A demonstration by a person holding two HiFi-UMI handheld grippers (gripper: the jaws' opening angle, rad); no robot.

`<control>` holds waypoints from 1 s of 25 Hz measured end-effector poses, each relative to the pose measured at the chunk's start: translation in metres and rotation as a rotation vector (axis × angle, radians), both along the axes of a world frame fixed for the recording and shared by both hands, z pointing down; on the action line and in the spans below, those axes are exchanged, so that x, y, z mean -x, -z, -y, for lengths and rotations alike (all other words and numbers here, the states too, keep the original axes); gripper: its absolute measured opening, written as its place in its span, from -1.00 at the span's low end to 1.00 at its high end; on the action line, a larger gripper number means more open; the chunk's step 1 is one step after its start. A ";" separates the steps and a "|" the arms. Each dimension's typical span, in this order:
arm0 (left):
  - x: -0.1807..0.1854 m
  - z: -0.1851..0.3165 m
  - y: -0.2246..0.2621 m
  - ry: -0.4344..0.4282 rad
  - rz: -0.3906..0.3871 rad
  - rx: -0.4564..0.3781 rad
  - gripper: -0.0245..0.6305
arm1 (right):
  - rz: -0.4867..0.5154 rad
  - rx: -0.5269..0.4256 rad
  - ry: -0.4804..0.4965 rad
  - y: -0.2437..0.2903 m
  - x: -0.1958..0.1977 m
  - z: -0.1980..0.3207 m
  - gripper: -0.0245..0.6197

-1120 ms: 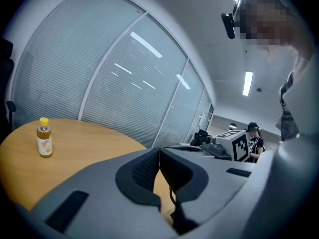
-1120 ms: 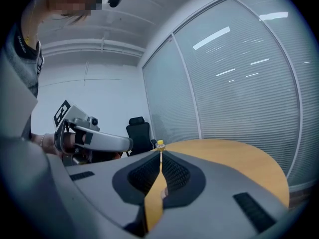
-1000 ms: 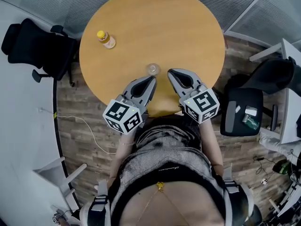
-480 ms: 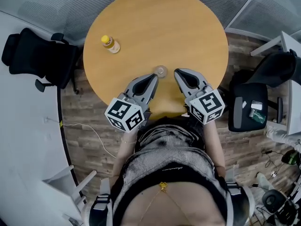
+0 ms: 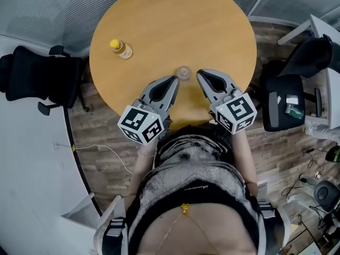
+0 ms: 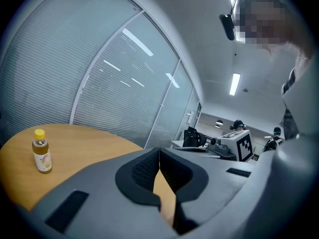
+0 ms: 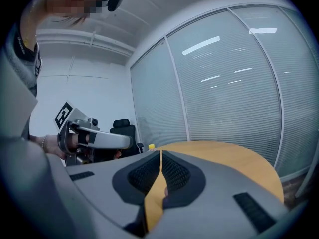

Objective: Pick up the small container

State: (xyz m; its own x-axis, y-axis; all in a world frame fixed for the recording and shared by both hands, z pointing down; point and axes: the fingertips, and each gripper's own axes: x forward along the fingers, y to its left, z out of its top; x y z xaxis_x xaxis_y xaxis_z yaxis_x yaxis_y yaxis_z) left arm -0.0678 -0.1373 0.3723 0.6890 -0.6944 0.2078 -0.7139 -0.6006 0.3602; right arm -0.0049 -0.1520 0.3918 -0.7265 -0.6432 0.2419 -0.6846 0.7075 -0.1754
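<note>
We see the left tool (image 5: 173, 81) and the right tool (image 5: 201, 75) both closed and holding nothing. The small container (image 5: 184, 71) stands on the surface (image 5: 159, 20) between their tips, at upper centre.

The right hand-held gripper (image 7: 160, 154) hides the bottle (image 7: 151, 146) except its yellow cap; both gripper views hide the small container (image 5: 184, 72).

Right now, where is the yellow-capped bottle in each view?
Head view: bottle at upper left, on the table's left part.
Left gripper view: bottle at lower left, upright.
Right gripper view: only its cap, centre, just above the jaws.
Shared landmark: the round wooden table.
</note>
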 end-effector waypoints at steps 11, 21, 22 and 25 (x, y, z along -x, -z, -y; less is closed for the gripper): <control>0.006 0.005 -0.003 -0.048 0.022 -0.014 -0.86 | -0.022 -0.016 -0.028 0.005 0.007 0.014 -0.85; 0.012 0.013 -0.017 -0.053 0.044 0.005 -0.86 | -0.037 -0.001 -0.033 0.001 0.014 0.022 -0.85; 0.012 0.015 -0.020 -0.051 0.050 0.008 -0.86 | -0.038 0.002 -0.033 0.000 0.013 0.022 -0.85; 0.012 0.019 -0.032 -0.053 0.066 0.025 -0.86 | -0.044 0.009 -0.033 -0.002 0.013 0.024 -0.85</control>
State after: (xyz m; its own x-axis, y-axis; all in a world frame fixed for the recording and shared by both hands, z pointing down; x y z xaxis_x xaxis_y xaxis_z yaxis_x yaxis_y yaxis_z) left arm -0.0800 -0.1558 0.4046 0.7091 -0.6513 0.2702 -0.7037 -0.6298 0.3288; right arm -0.0183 -0.1760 0.3936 -0.6934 -0.6642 0.2794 -0.7149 0.6828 -0.1507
